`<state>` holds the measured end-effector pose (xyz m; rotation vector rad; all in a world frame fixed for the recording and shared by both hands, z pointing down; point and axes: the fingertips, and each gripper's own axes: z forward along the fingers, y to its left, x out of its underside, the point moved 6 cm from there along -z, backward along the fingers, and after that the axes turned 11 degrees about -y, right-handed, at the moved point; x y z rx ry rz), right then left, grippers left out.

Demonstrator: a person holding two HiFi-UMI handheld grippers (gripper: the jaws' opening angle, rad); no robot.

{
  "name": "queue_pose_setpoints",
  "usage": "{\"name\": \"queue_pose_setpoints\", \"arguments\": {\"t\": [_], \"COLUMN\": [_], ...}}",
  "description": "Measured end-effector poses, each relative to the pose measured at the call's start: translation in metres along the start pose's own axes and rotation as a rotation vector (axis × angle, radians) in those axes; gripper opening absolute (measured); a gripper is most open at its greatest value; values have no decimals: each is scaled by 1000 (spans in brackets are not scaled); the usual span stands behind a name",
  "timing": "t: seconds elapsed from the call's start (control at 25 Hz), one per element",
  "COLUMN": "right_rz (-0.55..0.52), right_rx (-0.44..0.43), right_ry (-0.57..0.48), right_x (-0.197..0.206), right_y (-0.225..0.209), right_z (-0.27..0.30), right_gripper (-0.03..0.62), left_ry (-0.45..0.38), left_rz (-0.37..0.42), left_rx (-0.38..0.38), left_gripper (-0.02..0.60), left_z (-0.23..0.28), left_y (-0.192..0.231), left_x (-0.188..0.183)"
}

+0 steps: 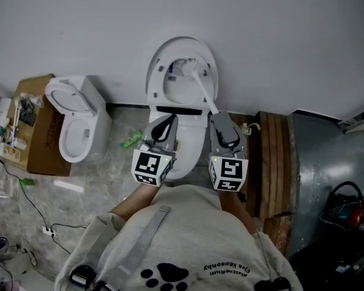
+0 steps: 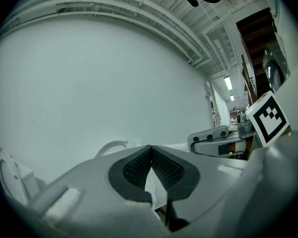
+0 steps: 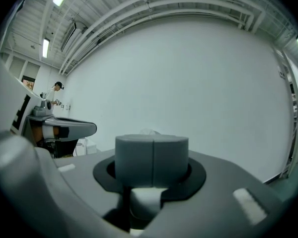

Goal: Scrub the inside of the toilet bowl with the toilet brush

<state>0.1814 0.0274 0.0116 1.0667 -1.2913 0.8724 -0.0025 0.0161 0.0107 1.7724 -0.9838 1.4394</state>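
The toilet bowl [image 1: 153, 80] backs onto the wall [image 1: 279, 41] at 12 o'clock. A second toilet [image 1: 79, 117] stands near at 9 o'clock and wooden planks [image 1: 273, 162] at 3 o'clock. The toilet brush [image 1: 201, 88] slants from 5 o'clock to its head inside the bowl at 11 o'clock. The right gripper [image 1: 218, 119] has its jaws clamped on the handle. The left gripper [image 1: 165, 125] has its jaws closed and empty.

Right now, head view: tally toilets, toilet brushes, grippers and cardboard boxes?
Toilets: 2 (centre toilet, left toilet)
Toilet brush: 1
Grippers: 2 (left gripper, right gripper)
Cardboard box: 1
Total: 6
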Motion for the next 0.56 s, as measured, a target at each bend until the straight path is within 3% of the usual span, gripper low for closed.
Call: {"name": "queue_pose_setpoints", "arguments": {"t": [0.56], "right_rz": [11], "right_rx": [-50], "right_ry": [7], "right_x": [18], "right_y": [-19], "right_z": [3], "right_gripper": [150], "left_ry": [10], "left_rz": [-18], "left_rx": [7], "left_gripper": [-5], "left_z": [18], "left_y": [-21], "left_x": [19]}}
